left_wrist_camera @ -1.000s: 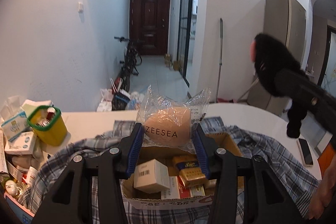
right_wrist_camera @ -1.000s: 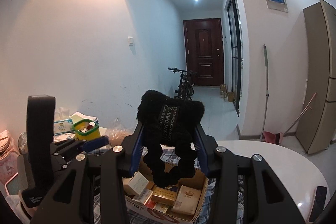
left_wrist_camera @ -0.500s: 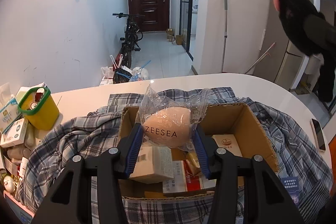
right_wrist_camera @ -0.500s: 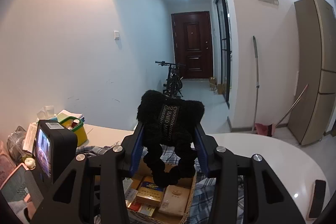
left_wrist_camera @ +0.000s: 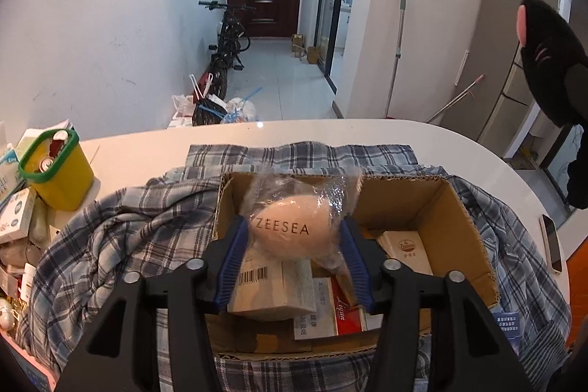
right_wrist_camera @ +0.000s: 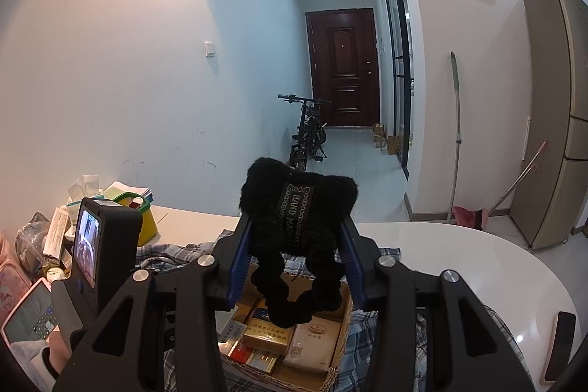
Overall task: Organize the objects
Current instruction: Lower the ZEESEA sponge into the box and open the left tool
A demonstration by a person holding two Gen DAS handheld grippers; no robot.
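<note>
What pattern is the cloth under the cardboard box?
Blue-grey and white plaid cloth, clearest in the left wrist view.

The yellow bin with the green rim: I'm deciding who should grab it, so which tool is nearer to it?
Left. The left tool is over the cardboard box beside the yellow bin; the right tool is farther off.

cardboard box (left_wrist_camera: pixel 455 208) right half open, small cartons (left_wrist_camera: pixel 272 289) crowding left
</note>
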